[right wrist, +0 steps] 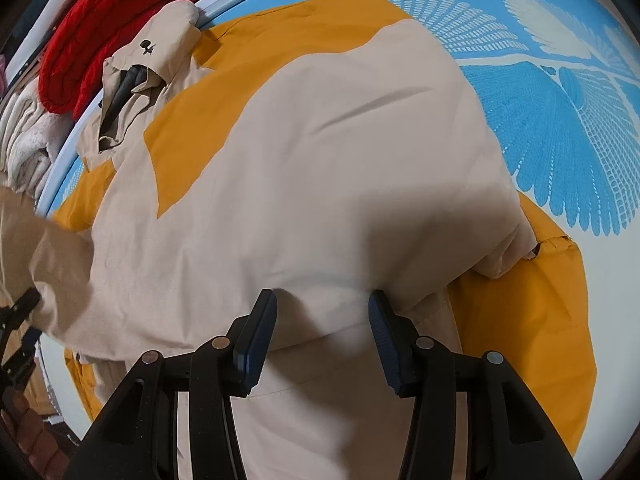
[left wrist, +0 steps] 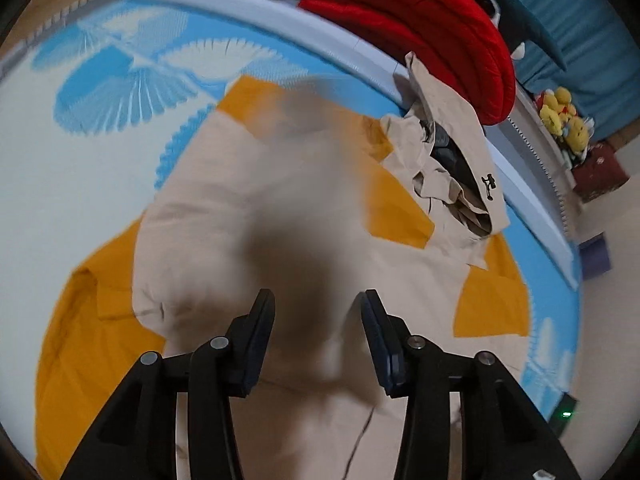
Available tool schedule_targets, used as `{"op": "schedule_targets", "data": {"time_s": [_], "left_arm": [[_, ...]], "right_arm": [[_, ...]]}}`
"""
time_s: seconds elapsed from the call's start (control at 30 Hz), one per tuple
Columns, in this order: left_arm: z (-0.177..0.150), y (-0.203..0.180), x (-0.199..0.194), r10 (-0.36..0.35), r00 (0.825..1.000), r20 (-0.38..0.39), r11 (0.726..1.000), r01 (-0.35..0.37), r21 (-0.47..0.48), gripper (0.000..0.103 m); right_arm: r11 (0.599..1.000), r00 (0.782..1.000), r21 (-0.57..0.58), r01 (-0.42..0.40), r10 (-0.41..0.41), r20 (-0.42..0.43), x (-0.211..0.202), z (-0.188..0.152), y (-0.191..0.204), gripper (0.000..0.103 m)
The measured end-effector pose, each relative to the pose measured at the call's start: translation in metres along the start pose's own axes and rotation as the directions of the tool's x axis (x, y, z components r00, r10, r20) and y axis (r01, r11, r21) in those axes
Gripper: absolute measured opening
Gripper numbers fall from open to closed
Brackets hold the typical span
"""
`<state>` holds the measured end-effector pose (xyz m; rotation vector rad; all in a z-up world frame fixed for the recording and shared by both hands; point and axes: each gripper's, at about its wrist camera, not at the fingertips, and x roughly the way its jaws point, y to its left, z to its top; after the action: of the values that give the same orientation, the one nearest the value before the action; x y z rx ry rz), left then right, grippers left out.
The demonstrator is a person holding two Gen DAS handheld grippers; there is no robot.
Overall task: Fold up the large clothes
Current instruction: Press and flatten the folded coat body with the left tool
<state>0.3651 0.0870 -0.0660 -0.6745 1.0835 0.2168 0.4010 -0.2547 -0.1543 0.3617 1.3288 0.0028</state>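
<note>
the left gripper (left wrist: 318, 312) is seen with its two fingers spread apart above the beige and mustard jacket (left wrist: 248, 208); a blurred fold of beige cloth hangs ahead of the tips, and whether it lies between the pads cannot be told, but no pad is seen pressing on it. the right gripper (right wrist: 322, 312) is held with its two fingers parted, a raised ridge of the jacket's (right wrist: 320, 152) beige cloth sitting between them; the right-hand pad (right wrist: 384, 332) is met by the cloth, while contact at the other pad cannot be made out, so a pinch cannot be confirmed.

one jacket is counted, spread flat on a blue and white patterned mat (left wrist: 92, 92), its collar (left wrist: 452, 184) turned toward the mat's far edge and partly over the pale border strip (left wrist: 248, 4). bare mat is left open on the side away from the collar and beyond the mustard sleeve (right wrist: 532, 312). a beige sleeve (right wrist: 48, 256) is seen lifted at the left edge of the right wrist view, just beside the black frame of the other gripper (right wrist: 18, 320).

past the border, one folded red quilted garment (left wrist: 432, 28) and one pile of whitish cloth (right wrist: 24, 136) are stacked. several yellow plush toys (left wrist: 564, 116) are seen beside a dark red box (left wrist: 600, 172); what lies in the box cannot be told.
</note>
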Motion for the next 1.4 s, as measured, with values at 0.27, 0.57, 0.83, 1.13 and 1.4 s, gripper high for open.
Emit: {"op": "schedule_targets", "data": {"time_s": [0.27,0.57,0.83,1.13,1.4], "left_arm": [[0.011,0.045,0.007,0.004,0.997,-0.075,0.995,-0.011,-0.099,0.008],[0.031,0.029,-0.002,0.045,0.999,-0.003,0.997,-0.044,0.065,0.023],[0.034,0.041,-0.04,0.267,0.945,0.188,0.963,-0.268,-0.019,0.032],[0.004,0.017,0.013,0.137,0.987,-0.079,0.989,-0.132,0.066,0.032],[-0.002,0.035,0.07,0.147,0.963,-0.227,0.989,-0.142,0.037,0.03]], "right_arm": [[1.0,1.0,0.014,0.022,-0.022,0.004,-0.003,-0.002,0.0,0.049],[0.997,0.997,0.002,0.072,-0.072,0.039,-0.008,-0.003,0.006,0.049],[0.989,0.985,-0.056,0.134,-0.127,0.118,-0.027,-0.004,0.022,0.049],[0.978,0.973,-0.121,0.173,-0.15,0.174,-0.038,-0.009,0.038,0.049],[0.976,0.974,-0.116,0.182,-0.163,0.159,-0.03,-0.007,0.033,0.049]]}}
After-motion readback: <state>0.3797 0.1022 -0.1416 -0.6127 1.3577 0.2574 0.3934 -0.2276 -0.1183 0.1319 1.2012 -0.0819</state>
